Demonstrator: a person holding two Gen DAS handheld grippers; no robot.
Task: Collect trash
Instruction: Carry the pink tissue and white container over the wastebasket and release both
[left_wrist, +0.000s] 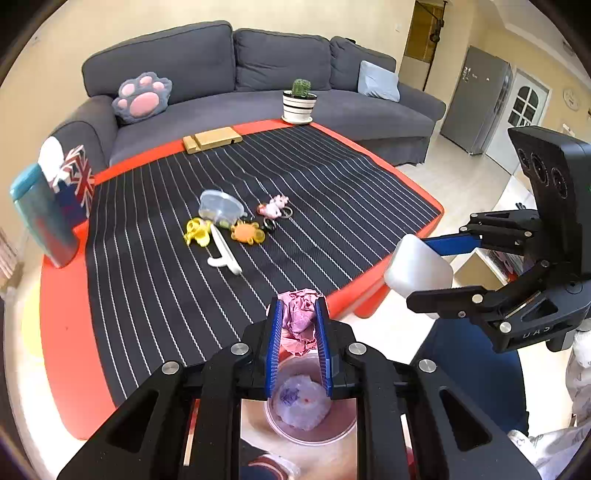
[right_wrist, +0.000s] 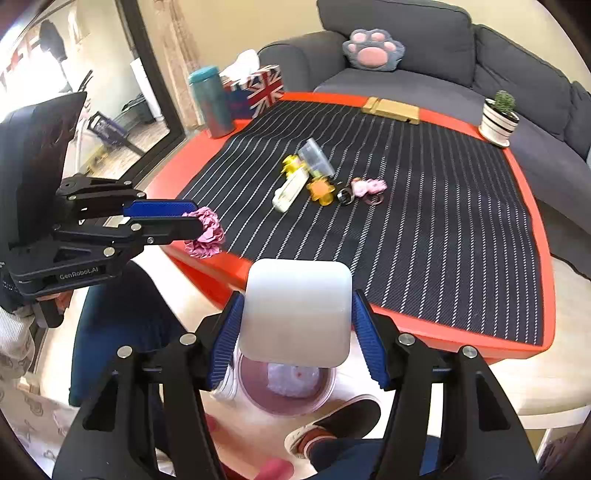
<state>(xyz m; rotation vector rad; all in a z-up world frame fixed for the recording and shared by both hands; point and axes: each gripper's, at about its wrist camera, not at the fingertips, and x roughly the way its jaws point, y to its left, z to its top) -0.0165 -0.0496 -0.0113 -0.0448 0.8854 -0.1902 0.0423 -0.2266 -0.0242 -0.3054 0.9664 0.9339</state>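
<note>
My left gripper is shut on a crumpled pink paper ball, held past the table's front edge above a round bin on the floor. The bin holds a pale crumpled wrapper. My right gripper is shut on a white rounded square lid, held over the same bin. The right gripper with the lid shows in the left wrist view. The left gripper with the pink ball shows in the right wrist view.
The red table with a striped mat holds a clear cup, yellow and orange toys, a white piece, a pink keychain, a wooden block, a cactus pot, a teal tumbler and a flag tissue box. A grey sofa stands behind.
</note>
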